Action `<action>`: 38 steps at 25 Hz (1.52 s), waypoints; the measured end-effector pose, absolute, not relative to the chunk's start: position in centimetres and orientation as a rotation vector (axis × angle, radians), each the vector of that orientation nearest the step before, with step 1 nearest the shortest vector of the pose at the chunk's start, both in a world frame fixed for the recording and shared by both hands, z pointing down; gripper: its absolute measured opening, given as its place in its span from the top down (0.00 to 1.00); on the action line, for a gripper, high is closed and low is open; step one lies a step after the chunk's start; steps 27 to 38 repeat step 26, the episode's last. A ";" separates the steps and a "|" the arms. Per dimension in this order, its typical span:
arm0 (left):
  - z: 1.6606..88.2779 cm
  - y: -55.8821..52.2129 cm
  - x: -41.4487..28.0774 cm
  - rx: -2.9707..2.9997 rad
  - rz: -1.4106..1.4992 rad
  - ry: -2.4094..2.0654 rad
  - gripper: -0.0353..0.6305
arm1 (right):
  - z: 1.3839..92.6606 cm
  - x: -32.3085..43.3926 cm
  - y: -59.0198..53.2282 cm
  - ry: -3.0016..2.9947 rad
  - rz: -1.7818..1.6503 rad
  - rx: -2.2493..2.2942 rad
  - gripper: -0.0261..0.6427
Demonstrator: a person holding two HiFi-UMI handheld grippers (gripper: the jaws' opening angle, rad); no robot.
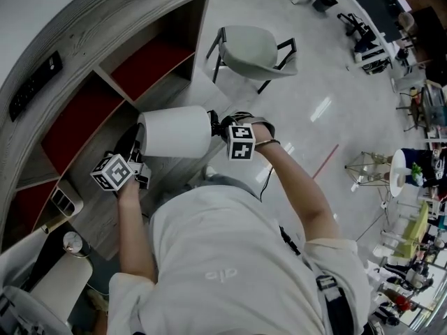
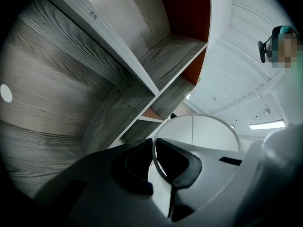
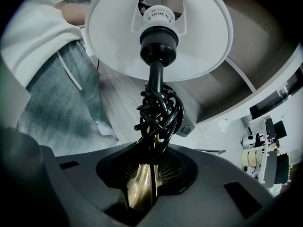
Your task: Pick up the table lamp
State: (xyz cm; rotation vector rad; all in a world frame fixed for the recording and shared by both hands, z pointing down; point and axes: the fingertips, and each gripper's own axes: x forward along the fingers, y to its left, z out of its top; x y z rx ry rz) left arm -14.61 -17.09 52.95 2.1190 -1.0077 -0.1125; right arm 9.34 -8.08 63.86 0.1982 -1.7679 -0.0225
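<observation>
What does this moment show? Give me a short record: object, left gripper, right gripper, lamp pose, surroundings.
object: table lamp with white shade, black cord coiled round its stem
left gripper: fingers shut on the shade's rim
right gripper: fingers shut on the lamp's brass lower stem
lamp pose: held between both grippers, lying sideways in the head view
surroundings: wooden shelf unit with red back panels; grey chair behind

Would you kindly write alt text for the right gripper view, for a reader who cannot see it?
The right gripper is closed on the brass stem of a table lamp. A bundled black cord wraps the stem beneath the socket and white shade; a person's white shirt is at left.
</observation>
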 end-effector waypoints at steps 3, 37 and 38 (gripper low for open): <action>53.0 -17.1 -14.6 2.115 -0.112 -1.013 0.89 | 64.0 9.3 -8.1 -1.773 -0.022 0.196 0.76; 53.7 -15.9 -15.2 2.100 -0.102 -1.029 0.89 | 64.9 8.7 -7.1 -1.771 -0.024 0.163 0.76; 53.7 -15.9 -15.2 2.100 -0.102 -1.029 0.89 | 64.9 8.7 -7.1 -1.771 -0.024 0.163 0.76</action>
